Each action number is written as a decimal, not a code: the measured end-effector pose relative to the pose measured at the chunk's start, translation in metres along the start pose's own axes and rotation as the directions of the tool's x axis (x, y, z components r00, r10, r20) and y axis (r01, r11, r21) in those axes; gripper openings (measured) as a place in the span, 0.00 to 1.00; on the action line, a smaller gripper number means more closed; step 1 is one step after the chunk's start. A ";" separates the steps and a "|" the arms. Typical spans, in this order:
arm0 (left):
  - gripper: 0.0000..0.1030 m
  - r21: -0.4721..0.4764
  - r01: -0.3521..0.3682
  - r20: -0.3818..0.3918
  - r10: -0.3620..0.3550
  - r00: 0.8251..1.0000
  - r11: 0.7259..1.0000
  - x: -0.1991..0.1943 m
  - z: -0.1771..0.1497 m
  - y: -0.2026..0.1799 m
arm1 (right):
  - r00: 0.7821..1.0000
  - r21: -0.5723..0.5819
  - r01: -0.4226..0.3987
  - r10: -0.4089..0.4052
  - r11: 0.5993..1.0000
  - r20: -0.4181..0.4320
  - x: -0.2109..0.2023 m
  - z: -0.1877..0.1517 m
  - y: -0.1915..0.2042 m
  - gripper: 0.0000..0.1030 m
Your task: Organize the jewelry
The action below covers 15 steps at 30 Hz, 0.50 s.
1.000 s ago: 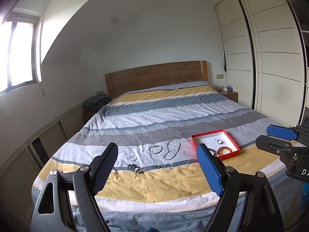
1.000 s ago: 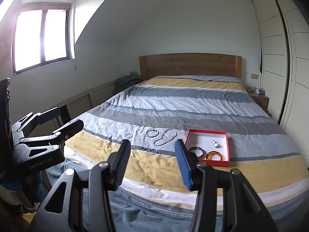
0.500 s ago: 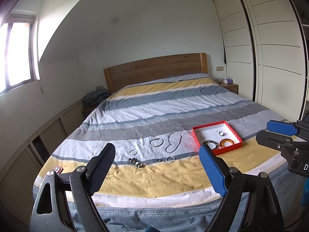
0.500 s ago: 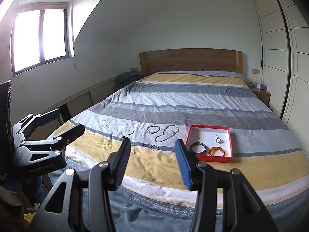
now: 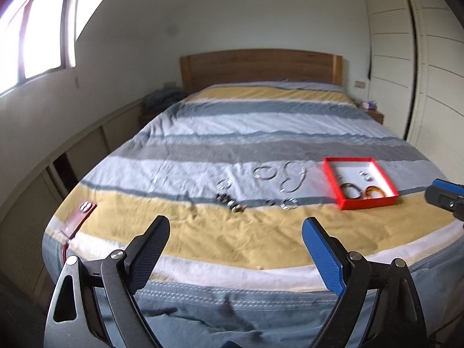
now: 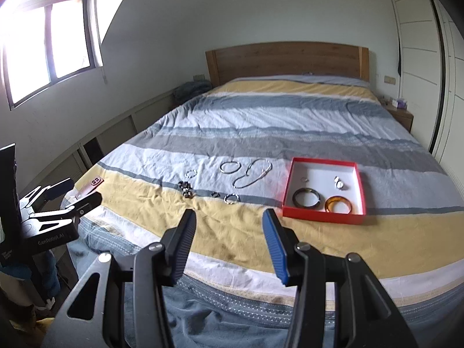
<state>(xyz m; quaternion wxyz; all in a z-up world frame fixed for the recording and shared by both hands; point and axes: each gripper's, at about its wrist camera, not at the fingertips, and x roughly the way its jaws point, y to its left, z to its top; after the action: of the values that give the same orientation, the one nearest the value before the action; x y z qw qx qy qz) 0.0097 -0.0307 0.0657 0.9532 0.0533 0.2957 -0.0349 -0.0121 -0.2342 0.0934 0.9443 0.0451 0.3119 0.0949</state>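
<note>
a shallow red cardboard box with a white floor [image 6: 357,187] lies on the yellow-and-blue striped bedspread [image 6: 261,133], ahead and to the right of the right claw [image 6: 229,242]. inside it sit a dark round bangle [image 6: 306,198], an amber bangle [image 6: 338,204] touching it on the right, and two small silvery pieces further back, too small to name. loose jewelry lies on the cover ahead of the same claw: a looped silver chain necklace [image 6: 251,174], a thin silver hoop bracelet [image 6: 230,166], a small beaded bracelet [image 6: 191,173], a dark beaded cluster [image 6: 186,189] and a small silver bracelet [image 6: 232,198]. the right claw is released, half spread, empty, tilted down at the bed's near edge. the left claw [image 5: 235,250] is released too, spread wide and empty, tilted down likewise; the jewelry is ahead of it, the box ahead to its right. that view is blurred.
</note>
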 end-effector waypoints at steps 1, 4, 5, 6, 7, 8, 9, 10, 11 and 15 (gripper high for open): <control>0.89 -0.013 -0.007 -0.022 0.006 1.000 1.000 0.009 -0.002 0.006 | 1.000 0.003 -0.002 0.003 1.000 -0.014 0.008 0.000 -0.001 0.44; 0.89 -0.044 -0.032 -0.074 0.029 0.997 0.999 0.033 -0.008 0.023 | 0.998 0.004 -0.011 0.011 1.000 -0.067 0.035 0.001 -0.003 0.44; 0.89 -0.053 -0.038 -0.088 0.033 0.996 0.998 0.040 -0.009 0.027 | 0.996 0.002 -0.014 0.015 1.000 -0.086 0.046 0.001 -0.003 0.44; 0.89 -0.064 -0.044 -0.103 0.037 0.994 0.997 0.048 -0.010 0.032 | 0.995 0.002 -0.018 0.018 1.000 -0.099 0.054 0.001 -0.004 0.44; 0.89 -0.073 -0.049 -0.118 0.041 0.992 0.996 0.057 -0.010 0.036 | 0.993 0.002 -0.023 0.023 1.000 -0.113 0.062 0.002 -0.004 0.44; 0.89 -0.080 -0.053 -0.131 0.042 0.990 0.995 0.065 -0.011 0.040 | 0.991 0.001 -0.027 0.027 1.000 -0.132 0.073 0.002 -0.005 0.44; 0.89 -0.087 -0.055 -0.146 0.042 0.988 0.995 0.074 -0.012 0.043 | 0.989 0.000 -0.029 0.029 1.000 -0.145 0.080 0.001 -0.005 0.44; 0.89 -0.093 -0.056 -0.160 0.040 0.986 0.994 0.082 -0.013 0.046 | 0.986 -0.002 -0.032 0.031 0.999 -0.161 0.089 0.001 -0.005 0.44; 0.89 -0.097 -0.056 -0.175 0.039 0.984 0.994 0.090 -0.014 0.048 | 0.984 -0.004 -0.036 0.035 0.999 -0.176 0.097 0.001 -0.005 0.44; 0.89 -0.115 -0.042 -0.232 0.014 0.973 0.993 0.127 -0.013 0.051 | 0.972 -0.020 -0.050 0.044 0.999 -0.230 0.135 0.004 -0.005 0.44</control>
<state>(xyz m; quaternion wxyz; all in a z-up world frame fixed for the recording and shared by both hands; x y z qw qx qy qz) 0.1117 0.0167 -0.0127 0.9142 0.0044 0.4053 0.0025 0.0970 -0.2110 0.0172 0.8999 0.0290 0.4165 0.1257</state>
